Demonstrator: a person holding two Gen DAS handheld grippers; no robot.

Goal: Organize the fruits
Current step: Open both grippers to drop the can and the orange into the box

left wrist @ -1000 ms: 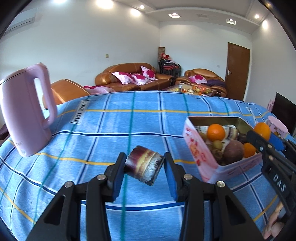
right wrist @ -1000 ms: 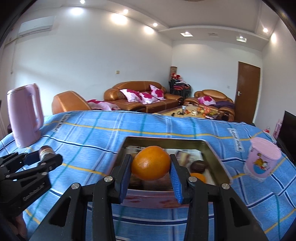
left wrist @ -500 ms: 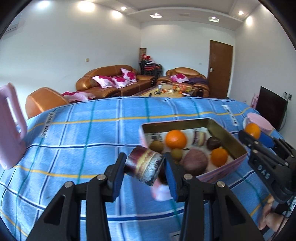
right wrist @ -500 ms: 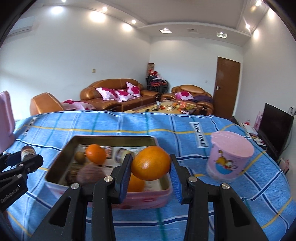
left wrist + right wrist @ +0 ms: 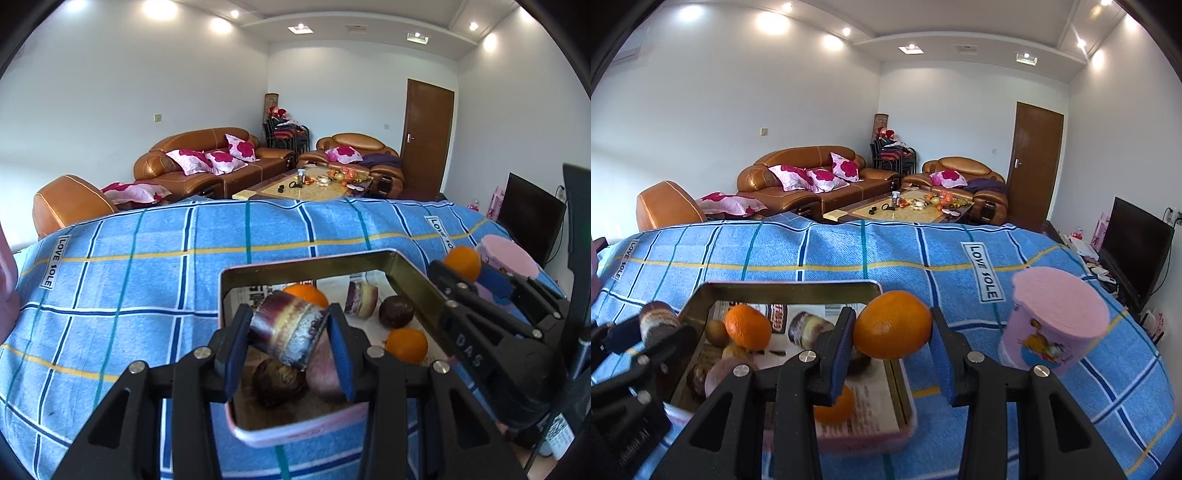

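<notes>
Cup (image 5: 1058, 325) right of fruit tin (image 5: 790, 290)

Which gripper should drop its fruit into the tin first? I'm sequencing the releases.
Probably left. The left gripper holds the sugarcane piece over the tin. The right gripper holds its orange past the tin's right edge.

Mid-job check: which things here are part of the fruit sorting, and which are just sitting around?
Job:
left gripper shut on the sugarcane piece
right gripper shut on an orange
pink tin tray holding oranges, dark fruits and another cane piece

Lying about:
pink lidded cup
blue checked tablecloth
sofas, coffee table, TV behind
</notes>
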